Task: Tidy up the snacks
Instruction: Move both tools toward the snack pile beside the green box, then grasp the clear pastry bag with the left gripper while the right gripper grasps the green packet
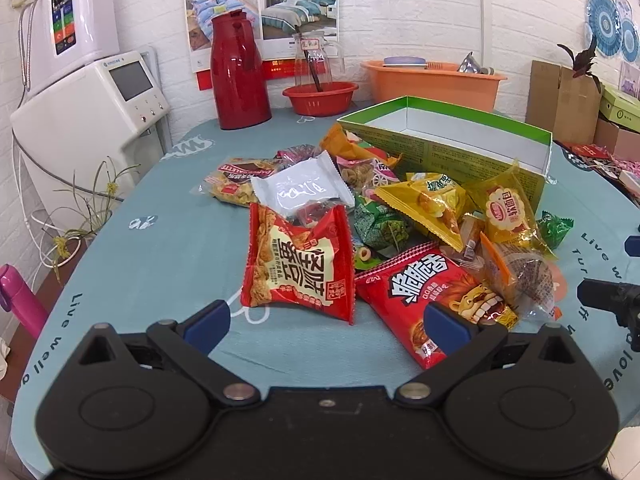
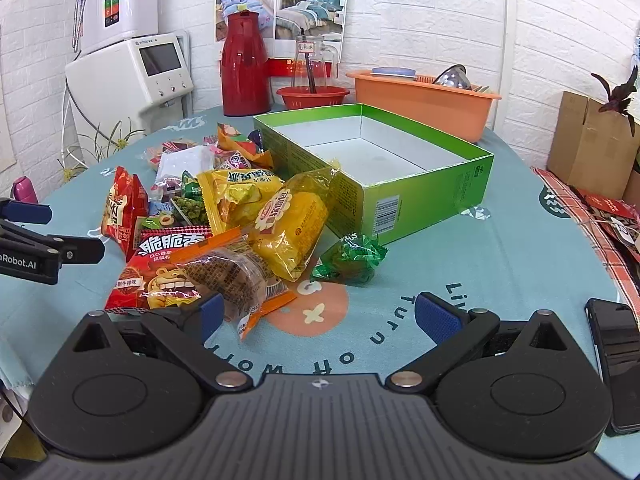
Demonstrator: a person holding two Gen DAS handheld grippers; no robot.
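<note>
Bare teal tablecloth [image 2: 500, 248] lay open right of the snack pile and before both grippers. Left gripper [image 1: 326, 322] and right gripper [image 2: 320, 316] hovered with fingers spread wide, holding nothing. Heaped snack packets [image 2: 240, 216] lay at mixed angles, touching the green rectangular cardboard box's [image 2: 432, 200] near-left wall. Its white interior held nothing; a green-wrapped sweet [image 2: 354, 258] lay just beside its corner.
</note>
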